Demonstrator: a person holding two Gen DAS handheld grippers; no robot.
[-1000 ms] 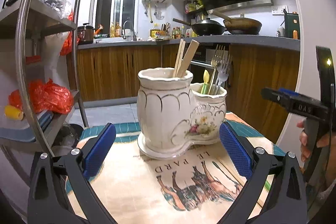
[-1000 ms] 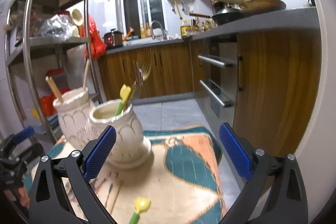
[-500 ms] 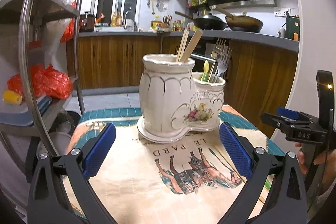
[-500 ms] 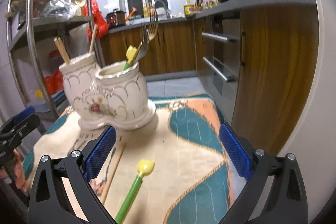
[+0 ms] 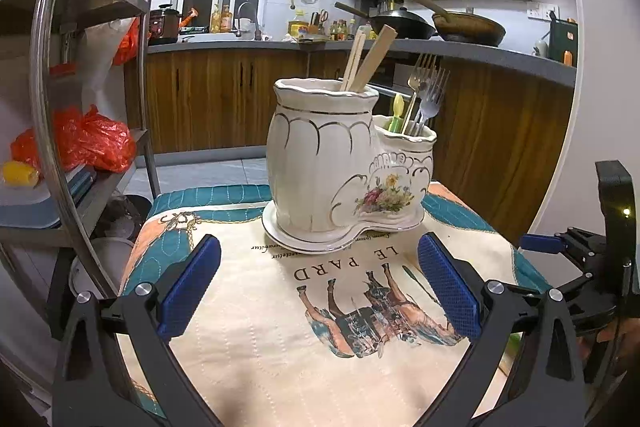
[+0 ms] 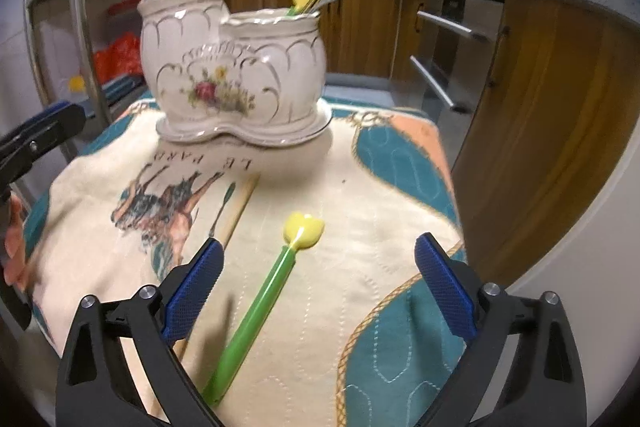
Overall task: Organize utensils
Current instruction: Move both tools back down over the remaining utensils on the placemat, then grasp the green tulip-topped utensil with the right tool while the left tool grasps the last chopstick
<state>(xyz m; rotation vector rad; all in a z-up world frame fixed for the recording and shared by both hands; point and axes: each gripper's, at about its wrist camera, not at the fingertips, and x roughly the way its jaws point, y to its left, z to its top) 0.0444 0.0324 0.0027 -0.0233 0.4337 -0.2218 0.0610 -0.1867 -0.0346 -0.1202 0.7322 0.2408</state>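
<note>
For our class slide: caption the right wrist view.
Right gripper, closing, over green tulip-topped utensil lying before ceramic holder.

The right gripper [image 6: 316,279] is tipping down over the green tulip-topped spoon [image 6: 260,311], its jaws closing slightly around it.

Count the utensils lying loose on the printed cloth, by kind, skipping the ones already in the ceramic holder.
Green-handled utensil with a yellow tulip-shaped tip: 1
Plain wooden stick: 1
Total: 2
</note>
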